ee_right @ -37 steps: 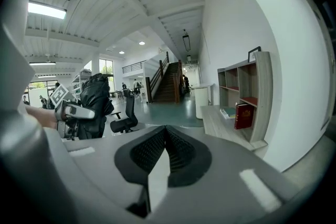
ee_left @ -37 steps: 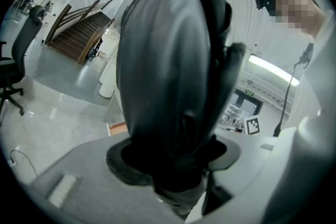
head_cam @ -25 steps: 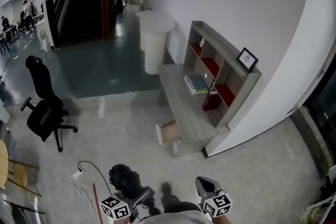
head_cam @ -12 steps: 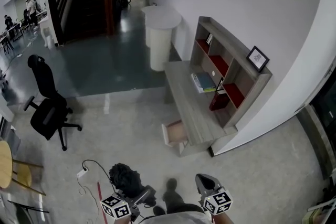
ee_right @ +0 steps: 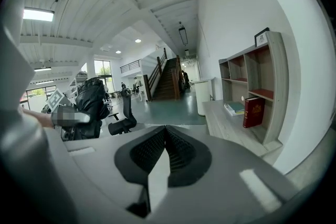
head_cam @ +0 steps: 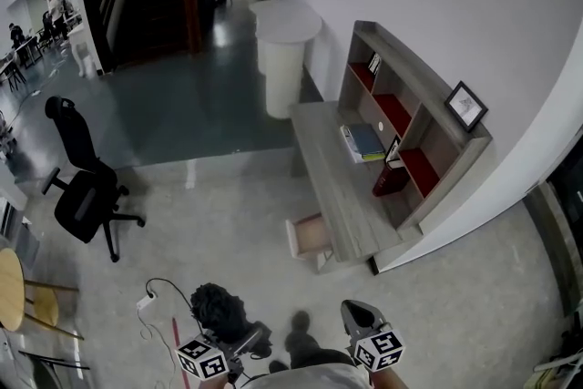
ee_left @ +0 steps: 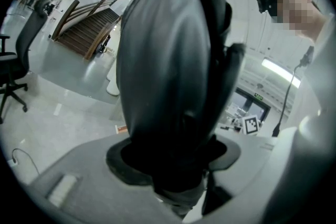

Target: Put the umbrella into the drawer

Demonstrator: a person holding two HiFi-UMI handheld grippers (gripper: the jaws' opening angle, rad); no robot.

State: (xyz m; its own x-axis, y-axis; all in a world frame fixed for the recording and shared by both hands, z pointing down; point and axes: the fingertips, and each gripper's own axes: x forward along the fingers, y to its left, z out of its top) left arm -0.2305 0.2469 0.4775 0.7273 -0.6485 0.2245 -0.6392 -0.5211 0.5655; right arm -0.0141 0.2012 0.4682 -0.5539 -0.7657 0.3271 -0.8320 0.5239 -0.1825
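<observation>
The left tongs [ee_left: 173, 157] are pinching the folded black fabric umbrella [ee_left: 163, 71]; the right tongs [ee_right: 165, 147] are sitting pressed together, empty. The open pale wooden drawer [head_cam: 310, 235] is waiting well apart, so stowing is not yet done.

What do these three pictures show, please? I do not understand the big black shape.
No robot here: a person carries a hand-held gripper in each hand. The head view looks down from the person's head; each other picture is from a camera on one gripper. The left gripper is clamped on a folded black umbrella, the big black shape. The right gripper is shut and empty. Ahead stands a desk with books on it and an open drawer below.
</observation>
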